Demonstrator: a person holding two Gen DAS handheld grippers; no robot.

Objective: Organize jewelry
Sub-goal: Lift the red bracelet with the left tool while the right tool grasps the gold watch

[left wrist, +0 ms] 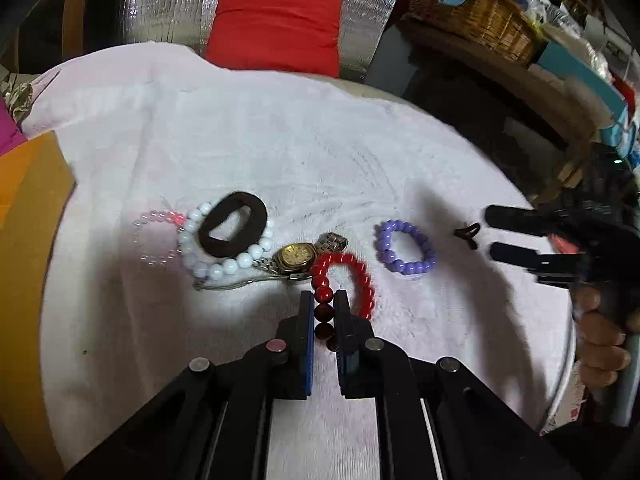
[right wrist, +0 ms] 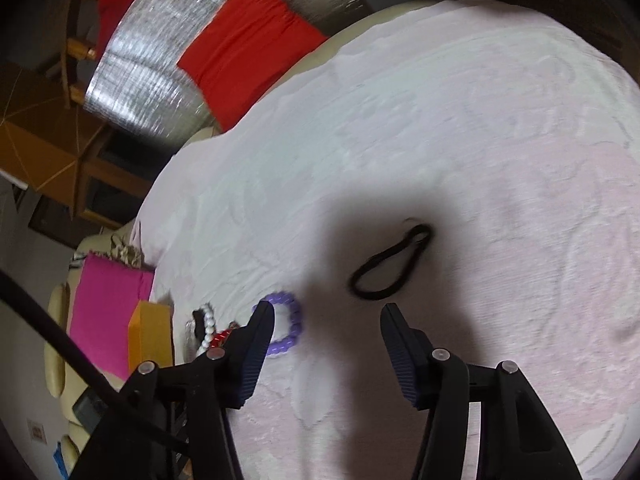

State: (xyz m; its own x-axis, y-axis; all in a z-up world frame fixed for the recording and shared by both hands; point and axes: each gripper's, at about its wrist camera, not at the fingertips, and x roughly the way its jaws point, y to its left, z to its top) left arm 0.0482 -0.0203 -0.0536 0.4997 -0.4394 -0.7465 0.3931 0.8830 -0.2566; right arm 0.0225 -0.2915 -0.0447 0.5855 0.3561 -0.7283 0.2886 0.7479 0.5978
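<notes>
The left gripper (left wrist: 324, 300) is closed narrowly on one side of a bracelet of round glossy red beads (left wrist: 362, 276), several beads being pinched between its blue-padded fingers while the remaining loop arcs ahead on a white textured towel (left wrist: 280, 140) that covers the tabletop. Just beyond the fingertips a gold-faced wristwatch with a metal link band (left wrist: 296, 258) is seen, touching the red beads. Further left, a bracelet of white pearl-like beads (left wrist: 224, 266) is overlain by a thick black fabric hair band (left wrist: 234, 224), and a bracelet of clear pink beads (left wrist: 156, 236) lies beside them. To the right, apart from the red loop, a bracelet of purple beads (left wrist: 404, 246) is laid.

The right gripper (right wrist: 328, 316) is held wide open and empty above the towel near its right edge. A thin black elastic hair tie (right wrist: 390, 266) lies just ahead of its fingertips; the purple bracelet is partly hidden behind its left finger.
</notes>
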